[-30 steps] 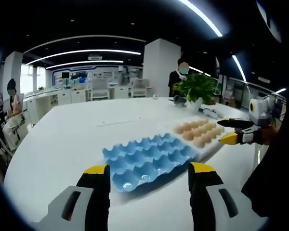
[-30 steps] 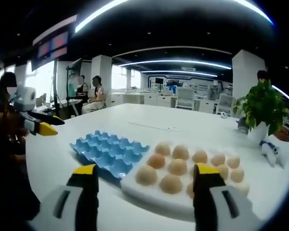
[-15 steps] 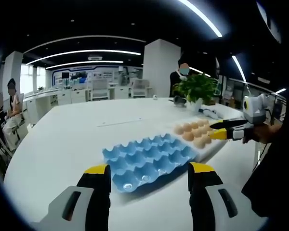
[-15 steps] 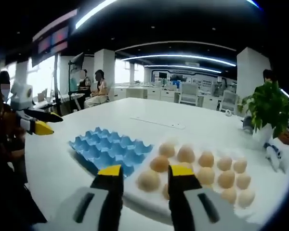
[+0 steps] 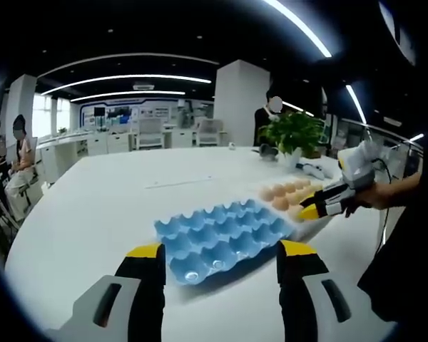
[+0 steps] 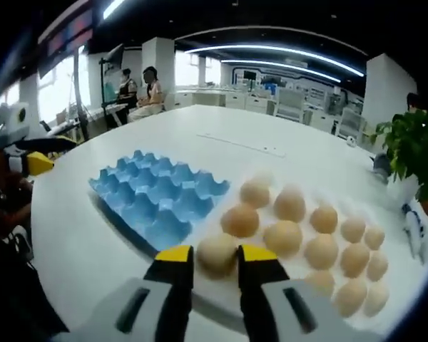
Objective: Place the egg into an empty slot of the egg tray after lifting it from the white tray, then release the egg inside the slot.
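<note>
Egg [image 6: 217, 251] nearest the right gripper [image 6: 207, 258] sits at the near edge of the white tray [image 6: 221, 308], with the narrowed yellow tips on either side of it; whether they already press it I cannot tell. It has not been lifted, and every slot I can see in the blue egg tray [image 6: 157, 201], just left of the white one, looks empty. Lifting, carrying across, lowering and letting go all remain, while the left gripper [image 5: 217, 256] hovers wide open near the blue tray.
</note>
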Available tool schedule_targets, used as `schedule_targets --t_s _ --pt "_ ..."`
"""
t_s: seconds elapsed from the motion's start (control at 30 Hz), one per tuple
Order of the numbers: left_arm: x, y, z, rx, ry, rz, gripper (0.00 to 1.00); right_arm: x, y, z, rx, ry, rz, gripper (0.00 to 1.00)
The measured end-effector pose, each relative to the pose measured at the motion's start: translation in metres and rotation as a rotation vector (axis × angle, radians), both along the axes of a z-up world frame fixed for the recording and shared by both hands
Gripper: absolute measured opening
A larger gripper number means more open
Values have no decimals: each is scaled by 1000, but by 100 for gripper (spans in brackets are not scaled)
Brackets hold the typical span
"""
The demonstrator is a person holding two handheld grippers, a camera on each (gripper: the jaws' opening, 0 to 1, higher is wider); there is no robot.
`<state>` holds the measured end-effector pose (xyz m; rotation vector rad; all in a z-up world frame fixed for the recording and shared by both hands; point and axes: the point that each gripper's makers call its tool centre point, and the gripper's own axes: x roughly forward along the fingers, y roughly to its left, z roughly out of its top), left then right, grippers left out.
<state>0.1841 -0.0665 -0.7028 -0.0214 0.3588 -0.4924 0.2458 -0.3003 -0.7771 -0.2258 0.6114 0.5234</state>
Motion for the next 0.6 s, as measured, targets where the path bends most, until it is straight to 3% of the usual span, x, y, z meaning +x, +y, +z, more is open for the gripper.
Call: schedule_targets --t_s 0.07,0.2,0.27,0.33,0.4,0.43,0.47,0.5,0.6 --pt "0 1 1 -8 -2 3 63 1 -1 2 9 -2 4 24" --pt "2 2 1 -4 -5 9 63 1 1 -3 -63 95 66 25" --pt "3 3 1 -8 -6 8 63 1 2 -8 -174 160 155 26" --pt "4 4 1 -5 -8 8 63 2 4 -12 -204 255 184 26" --pt "4 4 1 -4 -9 8 62 2 5 -13 -194 309 175 26" --pt "4 4 1 -4 -9 6 62 3 7 -16 -235 358 284 26" --pt "4 4 1 -4 -9 6 62 3 7 -16 -238 364 295 26" --pt "4 4 1 -5 -8 7 62 2 8 -18 -286 369 364 26" --pt "3 5 0 -5 -8 9 61 1 10 -18 -304 387 381 26"
